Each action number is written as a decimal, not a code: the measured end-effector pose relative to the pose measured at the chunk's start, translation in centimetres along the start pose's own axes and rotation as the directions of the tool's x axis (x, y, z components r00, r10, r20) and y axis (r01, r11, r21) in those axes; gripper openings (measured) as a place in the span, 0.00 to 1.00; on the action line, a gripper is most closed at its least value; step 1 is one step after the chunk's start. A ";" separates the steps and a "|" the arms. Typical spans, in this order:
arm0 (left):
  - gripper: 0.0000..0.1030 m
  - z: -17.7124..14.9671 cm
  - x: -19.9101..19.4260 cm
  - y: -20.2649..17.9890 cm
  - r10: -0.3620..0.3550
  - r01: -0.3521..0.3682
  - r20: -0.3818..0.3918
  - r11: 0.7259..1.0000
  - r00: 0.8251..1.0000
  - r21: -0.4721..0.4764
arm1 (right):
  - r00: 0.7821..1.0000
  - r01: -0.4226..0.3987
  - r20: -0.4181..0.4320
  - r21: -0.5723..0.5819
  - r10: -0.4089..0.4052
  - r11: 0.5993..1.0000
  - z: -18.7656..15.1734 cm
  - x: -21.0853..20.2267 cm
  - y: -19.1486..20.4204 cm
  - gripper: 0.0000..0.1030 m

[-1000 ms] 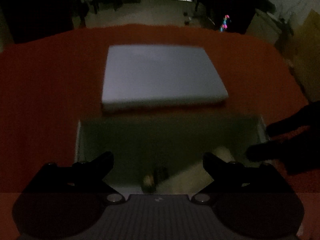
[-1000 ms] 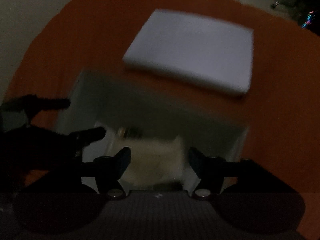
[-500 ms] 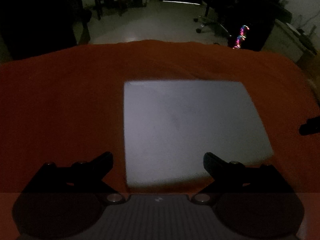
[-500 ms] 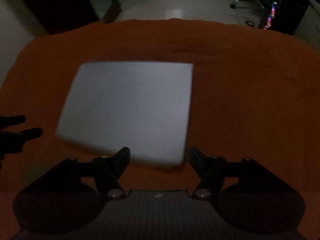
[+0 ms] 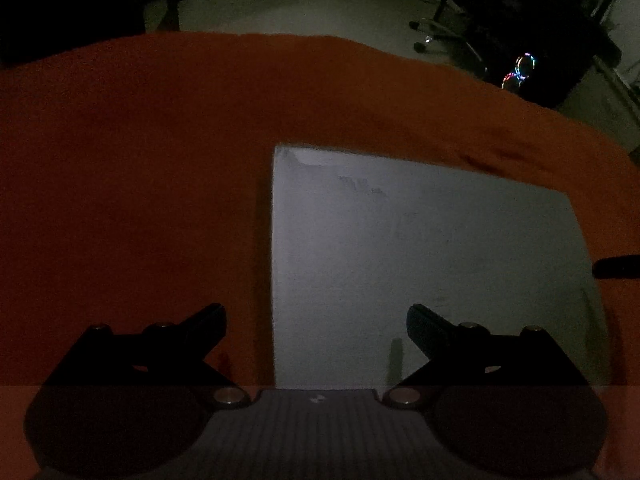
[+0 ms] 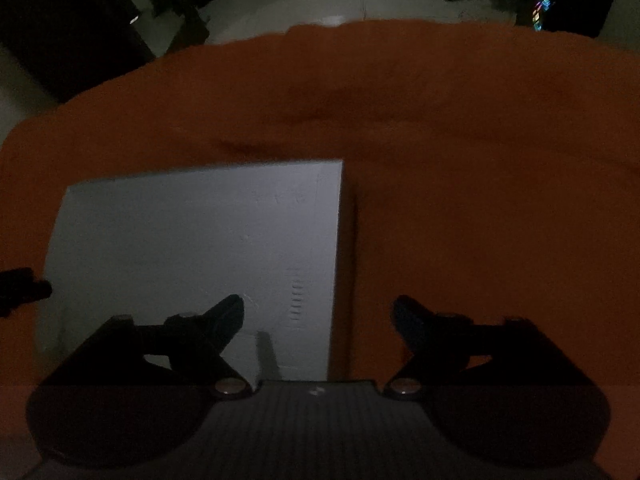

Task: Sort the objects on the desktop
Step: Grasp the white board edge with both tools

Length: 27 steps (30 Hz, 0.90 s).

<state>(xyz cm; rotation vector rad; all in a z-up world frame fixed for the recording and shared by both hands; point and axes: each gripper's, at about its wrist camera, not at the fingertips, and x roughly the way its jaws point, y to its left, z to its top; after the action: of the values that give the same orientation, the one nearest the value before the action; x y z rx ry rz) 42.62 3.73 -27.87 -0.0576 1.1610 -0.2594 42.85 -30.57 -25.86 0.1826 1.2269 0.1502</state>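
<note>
1. A second ago both cameras looked down into an open box with small items in it. Now that box is out of frame and only the flat white lid (image 5: 432,264) fills the view, lying on the orange bench (image 5: 132,184).
2. Left gripper (image 5: 316,320) is released, jaws wide, hovering low with the lid's left edge running between its fingers. Nothing held.
3. Right gripper (image 6: 318,314) is spread open too, astride the lid's (image 6: 192,248) right edge, left finger over the white surface and right finger over the cloth (image 6: 480,200).
4. So it looks like a two-sided pickup of the lid, one gripper per edge.
5. The risk: the lid lies flat on soft cloth, so a finger may skate over the top instead of getting under, or pinch the fabric along with it.
6. Light is very dim. Uneven closing could tilt the lid and let it slip from one side.
</note>
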 end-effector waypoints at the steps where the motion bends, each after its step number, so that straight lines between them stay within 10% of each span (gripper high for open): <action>1: 1.00 -0.2 0.6 0.3 0.003 -0.003 -0.004 1.000 1.000 -0.013 | 1.000 0.001 -0.001 0.004 -0.001 1.000 -0.2 0.4 -0.1 0.85; 9: 1.00 -1.2 3.0 1.8 -0.127 0.122 -0.035 0.987 0.991 -0.104 | 0.986 -0.137 -0.070 0.152 0.149 0.979 -3.0 3.1 -0.3 0.99; 27: 1.00 -0.1 -0.7 -2.3 -0.062 0.067 -0.102 0.997 0.993 0.048 | 0.994 -0.025 -0.108 0.071 0.033 0.997 -3.4 -1.6 2.3 0.99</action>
<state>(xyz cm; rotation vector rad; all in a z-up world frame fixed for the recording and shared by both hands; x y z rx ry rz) 41.92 1.69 -26.87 -0.0378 1.2535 -0.3526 39.05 -28.48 -24.96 0.2559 1.3398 0.1442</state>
